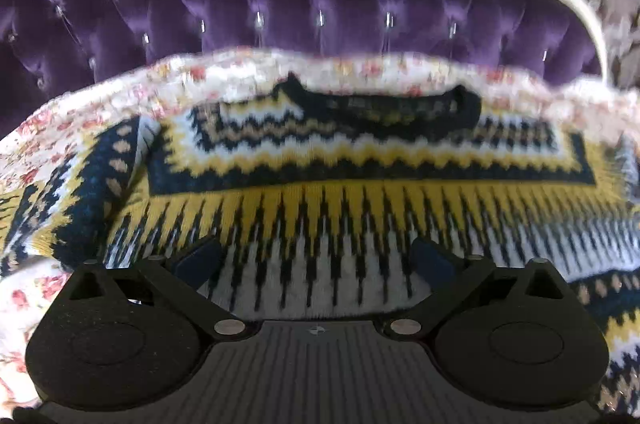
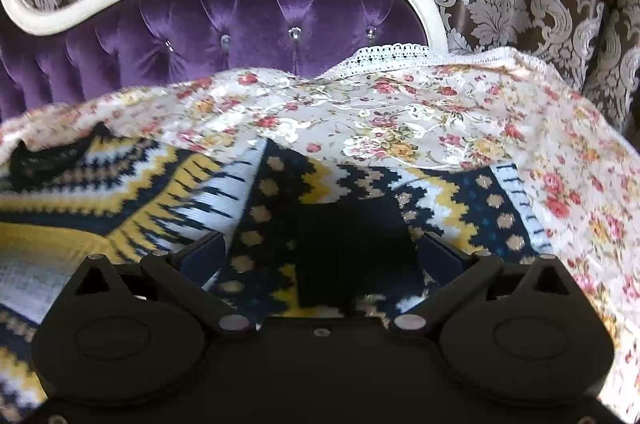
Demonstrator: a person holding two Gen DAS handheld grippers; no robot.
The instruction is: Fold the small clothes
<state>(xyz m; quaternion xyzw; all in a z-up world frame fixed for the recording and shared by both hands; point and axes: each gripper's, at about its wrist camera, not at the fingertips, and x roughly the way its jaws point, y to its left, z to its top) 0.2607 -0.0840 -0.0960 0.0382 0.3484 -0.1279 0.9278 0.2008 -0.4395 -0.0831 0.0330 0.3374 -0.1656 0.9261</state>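
Right now your left gripper [image 1: 316,260] hangs with its 2 fingers spread wide above the sweater [image 1: 340,192], grasping nothing. That view shows the dark collar [image 1: 384,106] near the bedspread's [image 1: 100,96] far edge, by the purple headboard [image 1: 280,12]. Only the right wrist view shows the sleeve [image 2: 460,200] lying toward the bedspread's lace corner [image 2: 396,54]; your right gripper [image 2: 320,256] is released too, over the sleeve's dark cuff [image 2: 352,236].
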